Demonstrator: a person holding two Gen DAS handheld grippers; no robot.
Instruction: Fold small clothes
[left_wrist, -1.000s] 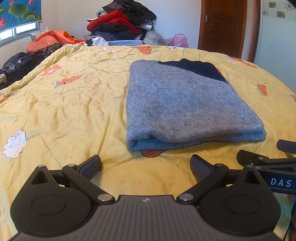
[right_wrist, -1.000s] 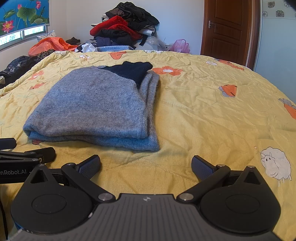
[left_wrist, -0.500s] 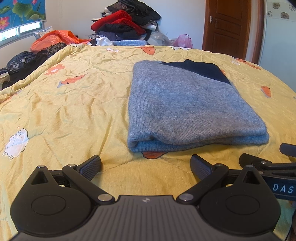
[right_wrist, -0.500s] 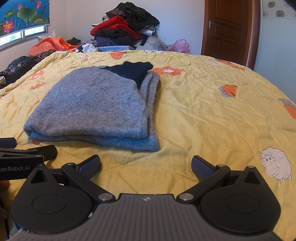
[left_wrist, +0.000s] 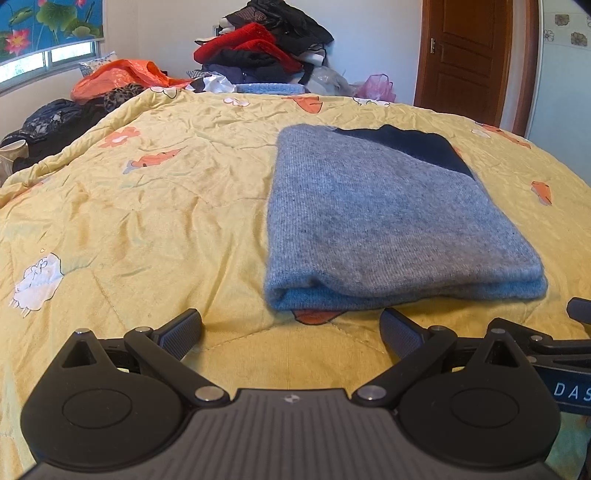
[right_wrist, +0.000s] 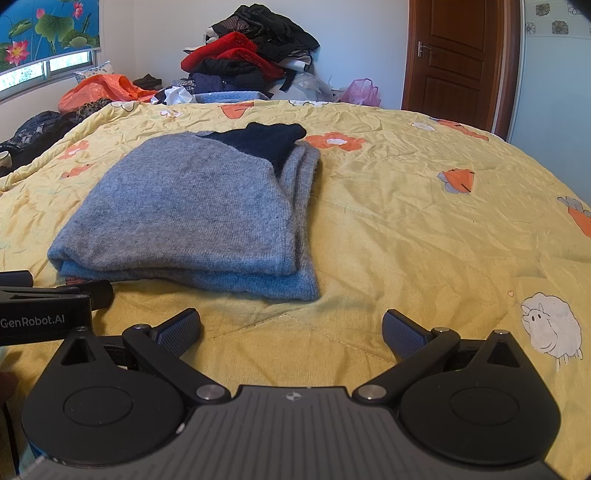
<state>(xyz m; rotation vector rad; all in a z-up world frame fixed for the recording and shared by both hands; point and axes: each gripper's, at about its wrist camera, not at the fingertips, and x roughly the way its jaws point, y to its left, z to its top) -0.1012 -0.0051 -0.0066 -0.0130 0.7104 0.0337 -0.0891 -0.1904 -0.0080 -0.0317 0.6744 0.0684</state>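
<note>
**A:** Both cameras are low over the bed, and there's the grey sweater (left_wrist: 388, 221), folded into a neat rectangle on the yellow quilt (left_wrist: 147, 206). In the left wrist view it lies centre-right of the frame.

**B:** And from the right wrist view the same sweater (right_wrist: 192, 214) sits centre-left, with layered edges showing along its right side. A dark navy part (right_wrist: 266, 142) peeks out at the far end.

**A:** Left hand-held gripper (left_wrist: 291, 332): fingers spread wide, nothing between them, only quilt in the gap. It's just short of the sweater's near edge, not touching it.

**B:** Same with the right hand-held gripper (right_wrist: 291, 332): wide open, holding nothing, near the folded edge but apart from it. The sweater's near right corner lies just beyond the gap.

**A:** Each tool catches the other at the frame edge. The right one pokes in at the lower right of the left wrist view, the left one (right_wrist: 48, 306) at the lower left of the right wrist view.

**B:** At the top of the frame, a heap of clothes (right_wrist: 251, 62) against the wall beyond the bed, with red and black on top. Wooden door (right_wrist: 458, 55) at upper right.

**A:** Orange fabric (left_wrist: 122, 75) at upper left, and a cartoon sheep print (right_wrist: 552, 326) on the quilt at lower right in the right wrist view.
</note>
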